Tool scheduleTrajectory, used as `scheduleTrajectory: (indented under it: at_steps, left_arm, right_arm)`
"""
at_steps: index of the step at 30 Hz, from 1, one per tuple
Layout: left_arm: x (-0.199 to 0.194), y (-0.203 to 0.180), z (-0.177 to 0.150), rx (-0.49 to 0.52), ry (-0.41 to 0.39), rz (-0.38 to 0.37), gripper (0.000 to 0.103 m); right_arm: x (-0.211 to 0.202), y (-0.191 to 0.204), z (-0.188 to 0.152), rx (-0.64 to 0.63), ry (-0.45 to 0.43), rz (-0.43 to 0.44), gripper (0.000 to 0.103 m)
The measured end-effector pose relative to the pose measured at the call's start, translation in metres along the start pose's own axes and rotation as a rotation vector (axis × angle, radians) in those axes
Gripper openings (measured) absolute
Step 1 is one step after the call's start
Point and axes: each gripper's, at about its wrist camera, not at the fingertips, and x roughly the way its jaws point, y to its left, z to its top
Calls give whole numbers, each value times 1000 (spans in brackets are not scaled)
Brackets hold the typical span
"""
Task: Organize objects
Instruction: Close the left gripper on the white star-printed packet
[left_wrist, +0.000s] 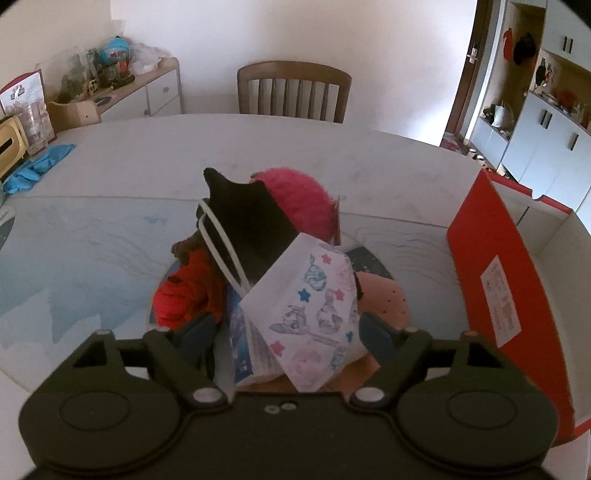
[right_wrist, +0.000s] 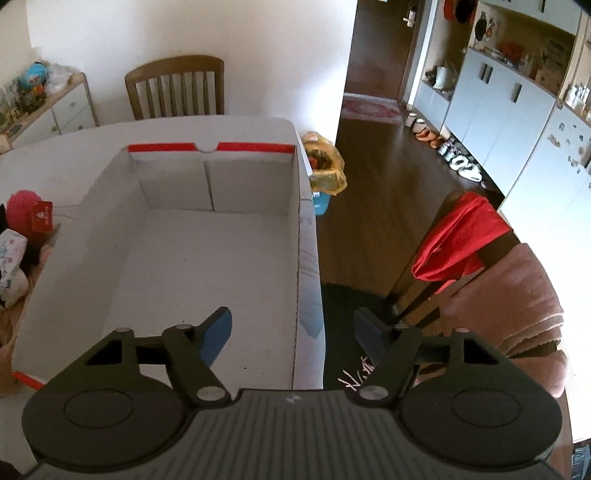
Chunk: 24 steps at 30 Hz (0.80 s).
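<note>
A pile lies on the table (left_wrist: 147, 155): a black face mask (left_wrist: 251, 229) with white loops, a pink fluffy toy (left_wrist: 299, 192), a red knitted piece (left_wrist: 188, 291) and a white printed child's mask (left_wrist: 317, 306) on top. My left gripper (left_wrist: 288, 328) is open and low over the pile. The printed mask lies between its blue pads (left_wrist: 201, 332), which do not press on it. An open cardboard box (right_wrist: 207, 258), red outside (left_wrist: 491, 277) and white inside, stands right of the pile with nothing in it. My right gripper (right_wrist: 291, 321) is open and straddles the box's right wall (right_wrist: 297, 240).
A pale pink dotted item (left_wrist: 384, 295) lies under the pile. A blue cloth (left_wrist: 37, 166) lies far left. A wooden chair (left_wrist: 291, 92) stands behind the table and a cluttered sideboard (left_wrist: 140, 88) is at the back left. Right of the table are a lined bin (right_wrist: 325, 166) and a chair with red cloth (right_wrist: 458, 236).
</note>
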Motion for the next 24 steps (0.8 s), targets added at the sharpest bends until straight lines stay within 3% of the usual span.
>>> scheduleTrajectory:
  at_steps: [7, 10, 14, 18, 24]
  left_arm:
    - [7, 7, 3, -30, 2, 3, 66]
    - [6, 8, 4, -38, -8, 2, 53]
    - [1, 7, 5, -45, -36, 4, 32]
    - [-5, 6, 7, -49, -51, 5, 12]
    - [-14, 4, 9, -38, -79, 2, 6]
  right_arm:
    - [13, 5, 1, -17, 40, 5, 55]
    - [16, 7, 1, -21, 48, 4, 50]
    - [19, 8, 1, -28, 61, 8, 35]
    - [20, 11, 0, -40, 62, 8, 27]
    - [22, 6, 0, -34, 57, -21, 11]
